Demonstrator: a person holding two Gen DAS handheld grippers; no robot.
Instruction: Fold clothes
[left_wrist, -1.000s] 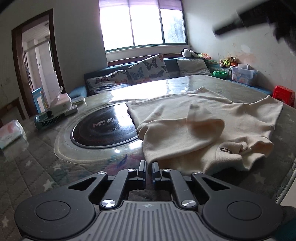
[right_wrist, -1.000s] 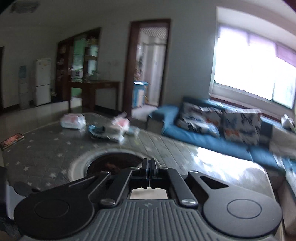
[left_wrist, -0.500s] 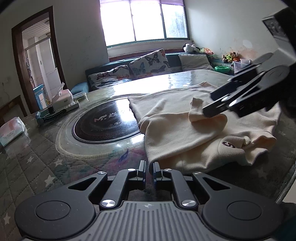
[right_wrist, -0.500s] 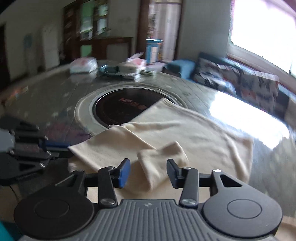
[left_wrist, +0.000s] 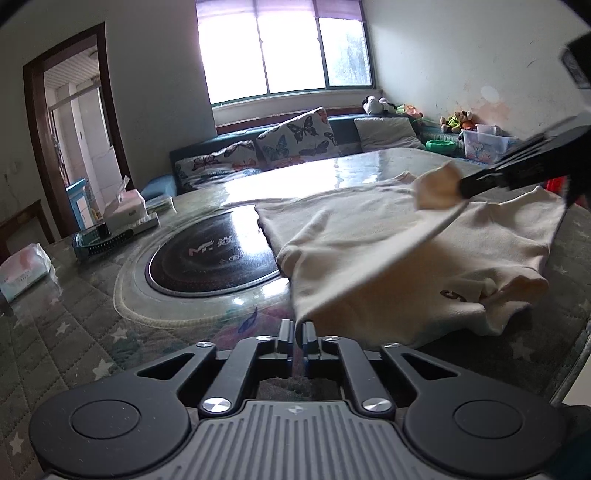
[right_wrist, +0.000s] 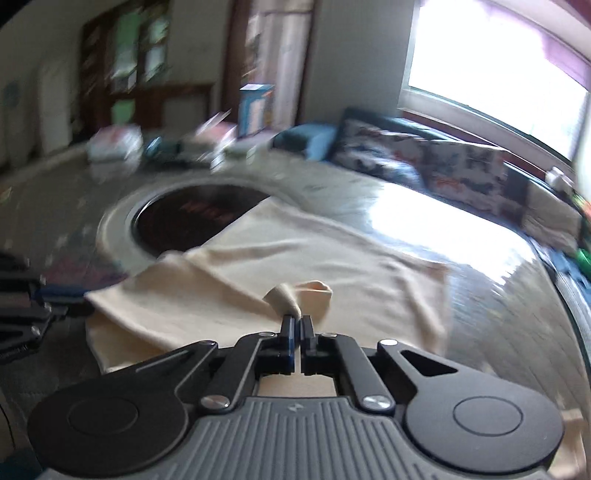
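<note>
Two grippers: both pinch the same cream shirt (left_wrist: 388, 251).
Left gripper (left_wrist: 299, 334): jaws closed on the near hem corner, low over the desk (left_wrist: 74, 332), likely to anchor that edge.
Right gripper (right_wrist: 297, 325): jaws closed on a sleeve end, raised, so a taut flap runs between the two.
Shirt: rest lies flat on the desk, partly over the dark hob (left_wrist: 210, 258).
Stage: a fold seems under way.
Beyond: sofa (left_wrist: 288, 144), window.
</note>
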